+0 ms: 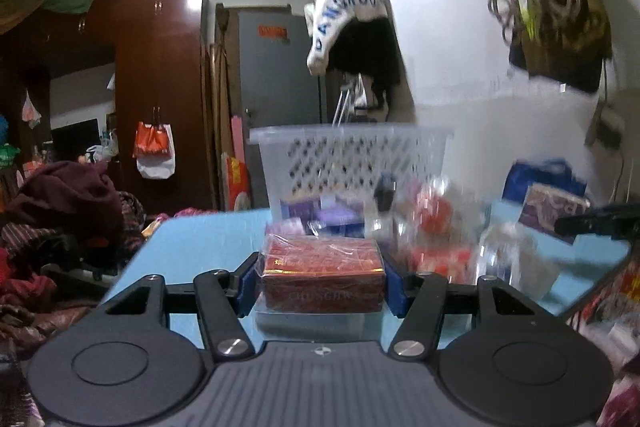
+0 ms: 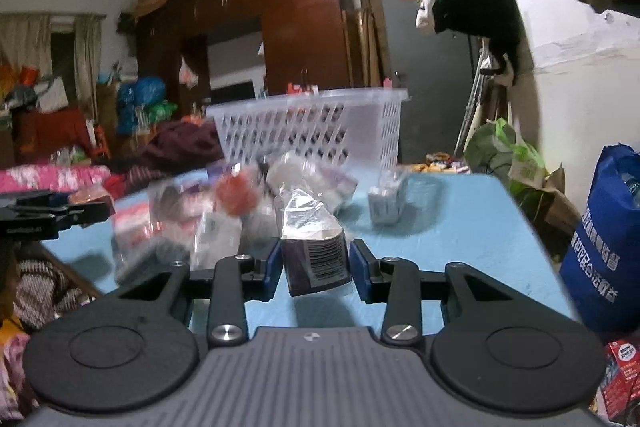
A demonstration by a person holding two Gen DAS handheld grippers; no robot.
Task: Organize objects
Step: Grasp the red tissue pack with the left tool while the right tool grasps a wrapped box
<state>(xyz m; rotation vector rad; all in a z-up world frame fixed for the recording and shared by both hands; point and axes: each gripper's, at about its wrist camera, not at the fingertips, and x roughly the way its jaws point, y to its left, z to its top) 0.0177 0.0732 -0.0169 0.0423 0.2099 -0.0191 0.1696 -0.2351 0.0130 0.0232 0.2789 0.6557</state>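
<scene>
Blurring table clutter (image 1: 436, 227), basket (image 1: 352, 155) contents unclear

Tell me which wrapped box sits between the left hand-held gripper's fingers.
The red box in clear wrap, sitting between the left hand-held gripper fingers; the purple boxes lie farther back, near the basket.

A light blue counter (image 1: 208, 239) carries everything. At its far side stands a white plastic basket (image 1: 352, 163) with perforated walls. In front of the basket lies a blurred heap of small packets, among them clear wrappers with red contents (image 1: 436, 211), a purple box (image 1: 340, 217) and a pale round container (image 2: 288, 169). A small grey-white packet (image 2: 386, 205) lies apart from the heap, towards the counter's right side. Nearest, a red box in clear wrap (image 1: 322, 277) and a dark purple packet with a barcode (image 2: 316, 255) appear just above the blue surface; whether they touch it cannot be told.
</scene>
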